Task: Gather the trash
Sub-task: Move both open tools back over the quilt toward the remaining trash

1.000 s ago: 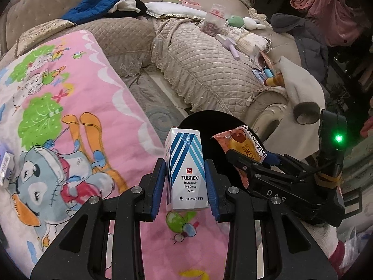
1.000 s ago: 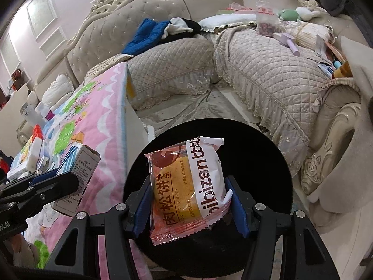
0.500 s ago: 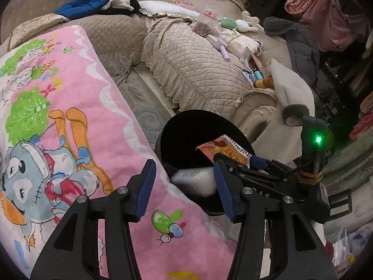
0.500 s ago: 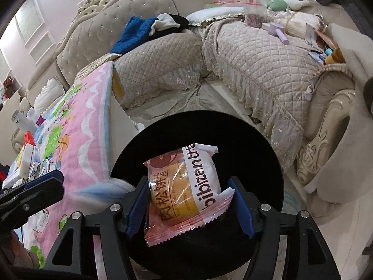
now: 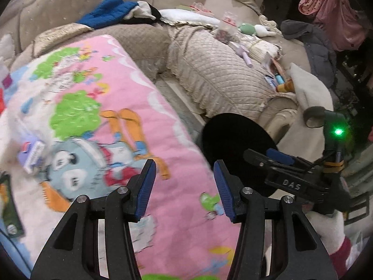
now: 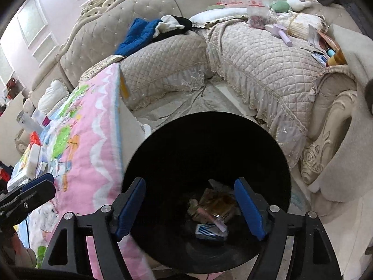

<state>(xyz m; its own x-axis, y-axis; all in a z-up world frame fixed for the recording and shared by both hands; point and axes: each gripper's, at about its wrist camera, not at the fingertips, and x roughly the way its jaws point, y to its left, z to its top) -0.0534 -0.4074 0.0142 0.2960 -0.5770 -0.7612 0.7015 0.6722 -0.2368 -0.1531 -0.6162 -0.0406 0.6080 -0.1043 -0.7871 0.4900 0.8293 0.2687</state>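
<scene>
A black round bin (image 6: 163,158) stands on the floor beside the pink cartoon blanket (image 5: 139,107). At its bottom lie the orange snack packet (image 6: 218,201), the blue-striped eye-drop box (image 6: 208,232) and other scraps. My right gripper (image 6: 191,207) is open and empty, directly above the bin mouth. My left gripper (image 5: 184,187) is open and empty over the blanket's edge, left of the bin (image 5: 233,140). The right gripper (image 5: 279,163) also shows in the left wrist view, over the bin. A small box (image 5: 33,154) lies blurred on the blanket at the left.
A beige quilted sofa (image 6: 256,70) wraps around the back and right. On it lie blue clothing (image 6: 139,35), a plush toy (image 6: 279,5), a lilac tube (image 6: 283,35) and small items. More boxes and bottles (image 6: 30,154) sit at the blanket's far left.
The left gripper let the eye-drop box go into the bin, then swung left over the blanket. The right gripper opened and the snack packet fell into the bin.
</scene>
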